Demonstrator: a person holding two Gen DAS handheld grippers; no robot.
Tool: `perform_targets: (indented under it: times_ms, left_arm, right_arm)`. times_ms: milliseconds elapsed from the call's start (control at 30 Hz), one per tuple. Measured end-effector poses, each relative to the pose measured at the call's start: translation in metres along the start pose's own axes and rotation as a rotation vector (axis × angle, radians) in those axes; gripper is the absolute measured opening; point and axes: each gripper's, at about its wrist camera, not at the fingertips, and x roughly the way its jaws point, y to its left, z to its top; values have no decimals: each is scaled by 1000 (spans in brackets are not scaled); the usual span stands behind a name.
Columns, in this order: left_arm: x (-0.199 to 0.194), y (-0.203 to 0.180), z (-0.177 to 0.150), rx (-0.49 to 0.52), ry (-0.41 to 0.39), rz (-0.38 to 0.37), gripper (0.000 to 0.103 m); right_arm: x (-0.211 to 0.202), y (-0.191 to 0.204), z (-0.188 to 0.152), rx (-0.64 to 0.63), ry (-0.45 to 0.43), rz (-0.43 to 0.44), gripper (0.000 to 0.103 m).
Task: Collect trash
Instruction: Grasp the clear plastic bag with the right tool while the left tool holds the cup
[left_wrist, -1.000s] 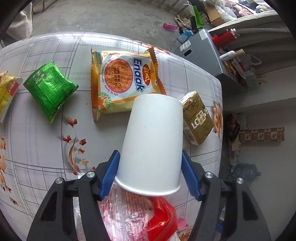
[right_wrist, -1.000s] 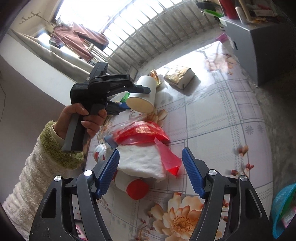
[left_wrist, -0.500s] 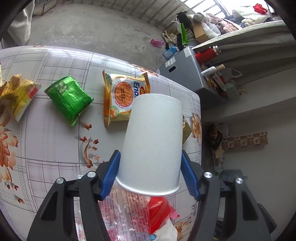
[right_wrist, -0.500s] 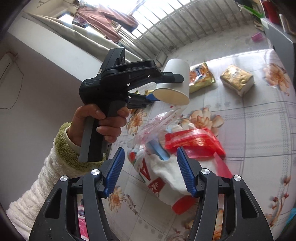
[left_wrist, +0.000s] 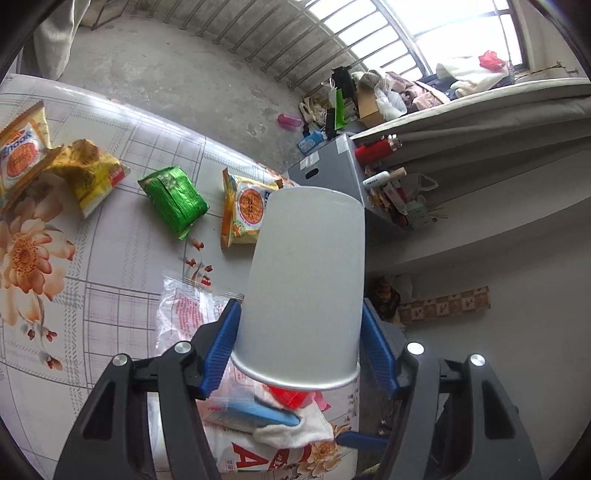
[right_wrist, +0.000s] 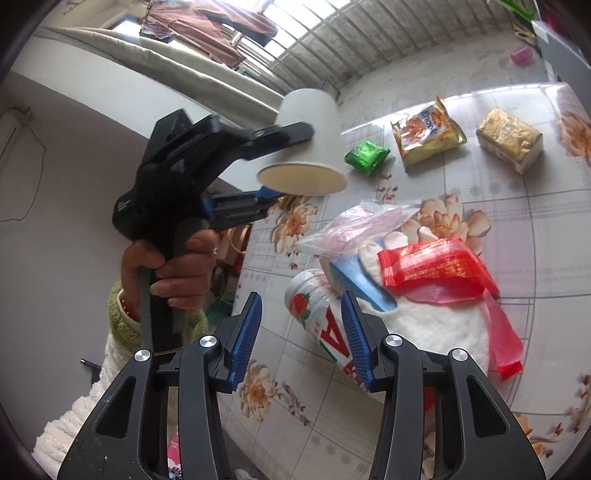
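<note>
My left gripper (left_wrist: 299, 325) is shut on a white paper cup (left_wrist: 306, 288) and holds it tilted above the floral table (left_wrist: 110, 295). The right wrist view shows that cup (right_wrist: 314, 147) raised at upper left. My right gripper (right_wrist: 301, 325) hovers over a trash pile, and its jaws are closing. The top of a white strawberry-print bottle (right_wrist: 314, 306) shows between them, and the pads do not press it. The pile also holds a red wrapper (right_wrist: 432, 269), a white tissue wad (right_wrist: 436, 328) and a clear zip bag (right_wrist: 354, 221).
A green pack (left_wrist: 173, 203), an Enaak noodle pack (left_wrist: 245, 210) and a yellow pack (left_wrist: 88, 173) lie farther back on the table. A gold carton (right_wrist: 509, 140) is at the far right. A grey cabinet (left_wrist: 332, 173) stands past the table's edge. A hand (right_wrist: 166, 273) grips the left tool.
The left gripper has risen and swung away with the cup, so more of the table shows. The right gripper's jaws have narrowed and moved left, from around the tissue wad to over the bottle.
</note>
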Motion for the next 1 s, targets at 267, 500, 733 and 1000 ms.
perform_targets:
  times_ms: [267, 500, 733, 1000]
  left_arm:
    - [-93, 33, -45, -13, -221, 63, 62]
    - [-149, 82, -108, -72, -329, 123, 62]
    - [-178, 114, -165, -135, -378, 163, 62]
    - [-193, 122, -205, -139, -404, 203, 62]
  right_arm:
    - [15, 9, 22, 56, 35, -35, 44]
    - [54, 80, 28, -434, 92, -360, 63]
    - [138, 88, 20, -738, 272, -612, 62]
    - [160, 70, 24, -711, 334, -700, 32]
